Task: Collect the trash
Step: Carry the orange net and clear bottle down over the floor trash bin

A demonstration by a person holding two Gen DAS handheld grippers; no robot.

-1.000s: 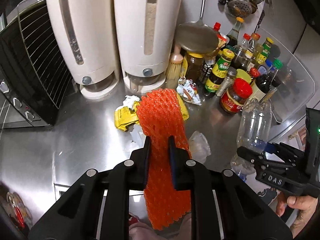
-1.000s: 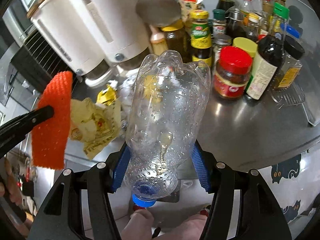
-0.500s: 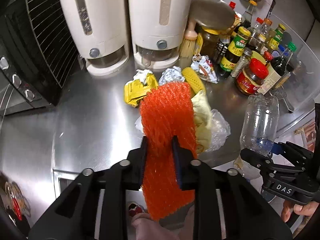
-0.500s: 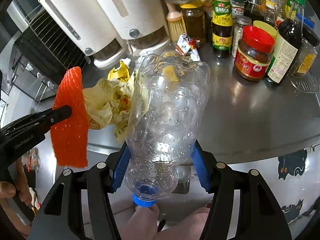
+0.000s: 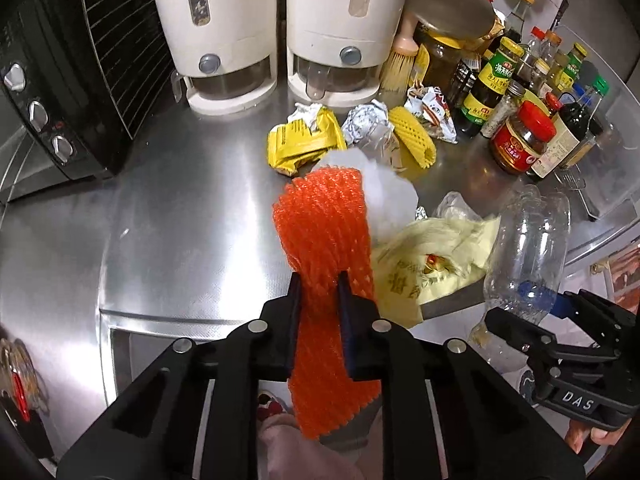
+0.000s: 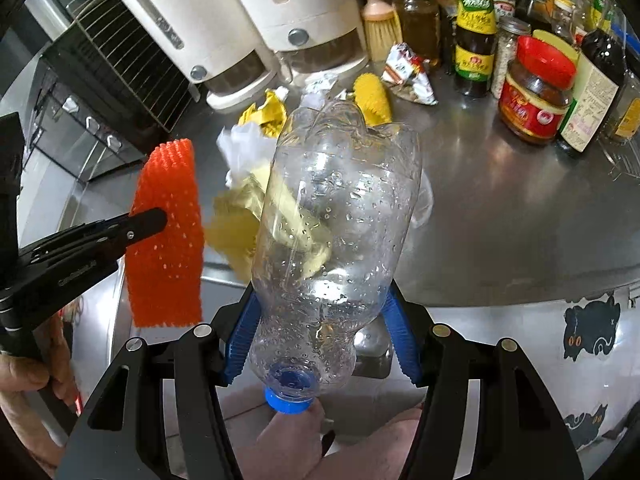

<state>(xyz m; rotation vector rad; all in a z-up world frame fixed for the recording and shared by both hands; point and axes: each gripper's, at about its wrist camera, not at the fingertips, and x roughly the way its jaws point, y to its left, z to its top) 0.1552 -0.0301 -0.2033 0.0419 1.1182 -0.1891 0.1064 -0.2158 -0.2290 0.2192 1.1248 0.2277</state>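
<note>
The left gripper (image 5: 319, 300) pinches an orange foam net (image 5: 326, 232) and the right gripper (image 6: 320, 332) clamps a clear plastic bottle (image 6: 336, 224), both lifted mid-frame, while wrappers, foil and a yellow bag (image 5: 432, 256) remain on the tabletop (image 5: 180, 208) uncollected.

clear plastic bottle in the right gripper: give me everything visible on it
The clear plastic bottle with a blue cap is empty apart from droplets clinging inside its wall. The thin, ribbed body looks slightly dented near the base. It is held upside down relative to the right gripper: cap toward the camera, lobed base pointing away over the steel counter's edge. The blue-padded fingers clamp its shoulder from both sides. Nothing else touches it; the left wrist view shows it off the counter.
</note>
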